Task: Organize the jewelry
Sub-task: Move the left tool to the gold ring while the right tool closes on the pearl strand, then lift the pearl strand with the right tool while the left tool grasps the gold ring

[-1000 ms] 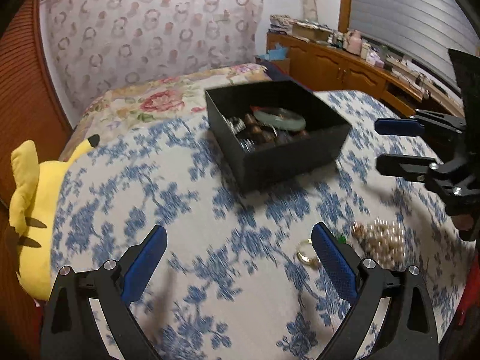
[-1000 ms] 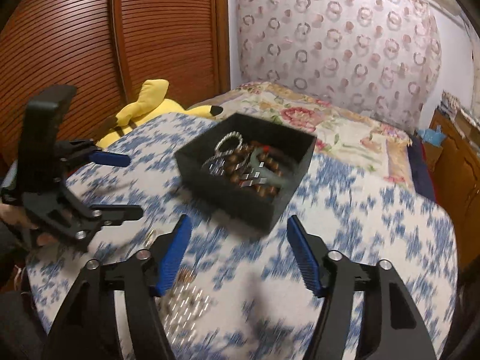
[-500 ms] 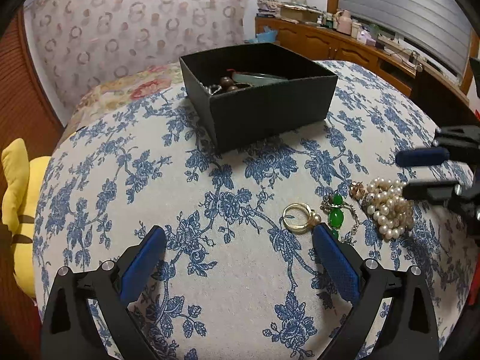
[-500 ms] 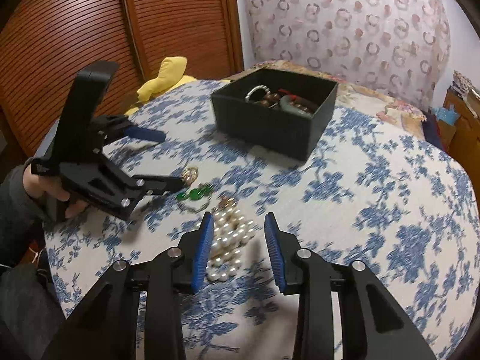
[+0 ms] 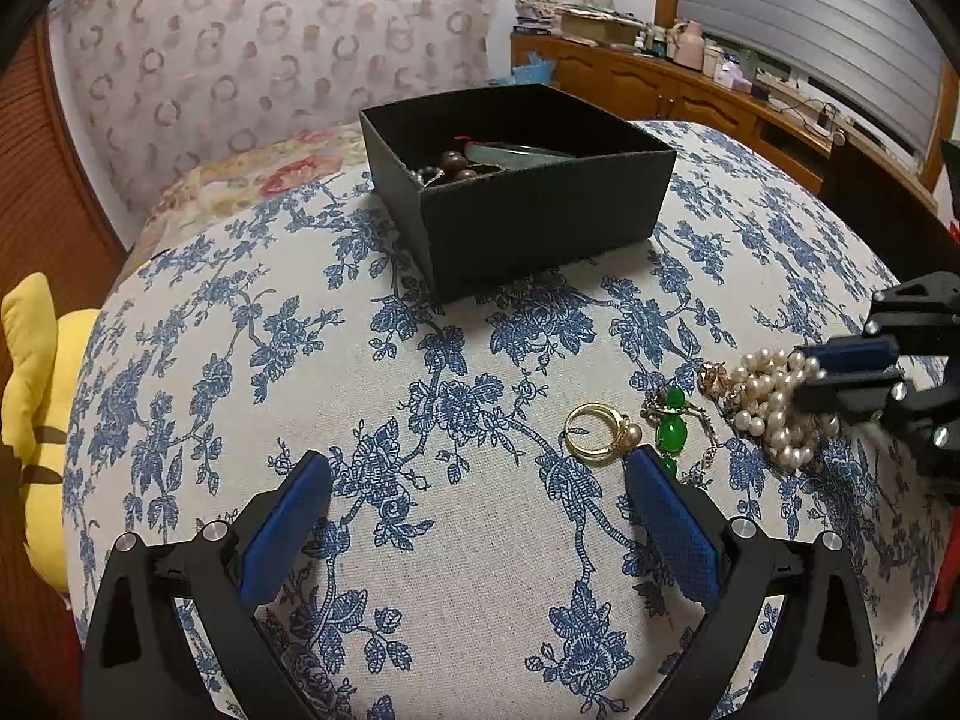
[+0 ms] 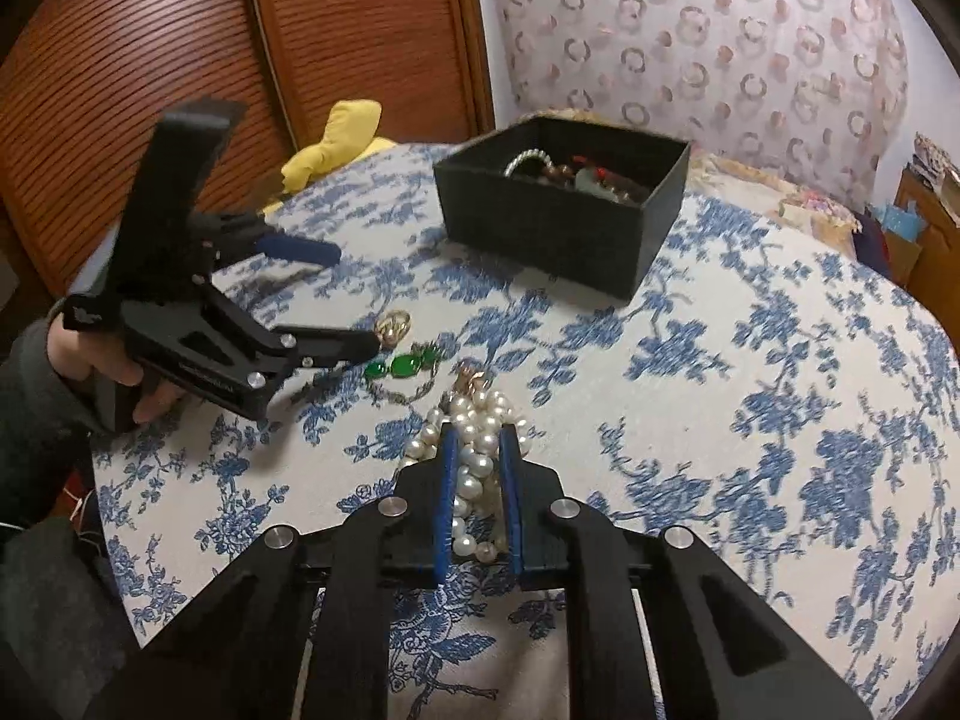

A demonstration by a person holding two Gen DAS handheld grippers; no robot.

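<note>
A black jewelry box (image 5: pixel 528 192) holding beads and a green bangle sits on the blue-flowered tablecloth; it also shows in the right wrist view (image 6: pixel 564 204). A pile of white pearls (image 6: pixel 474 444) lies on the cloth, and my right gripper (image 6: pixel 479 438) is shut on it; the same pearls (image 5: pixel 774 402) and right gripper (image 5: pixel 810 372) show in the left wrist view. A gold ring (image 5: pixel 597 429) and a green stone pendant (image 5: pixel 672 426) lie beside the pearls. My left gripper (image 5: pixel 477 471) is open and empty, low over the cloth, with its right finger next to the ring.
A yellow plush toy (image 5: pixel 30 420) lies at the table's left edge. A wooden slatted door (image 6: pixel 180 30) stands behind. A wooden sideboard (image 5: pixel 720 96) with clutter runs along the far right. The tablecloth (image 5: pixel 420 540) covers the round table.
My right gripper has come down and closed around the pearls. My left gripper has dropped lower toward the cloth near the ring and stayed open.
</note>
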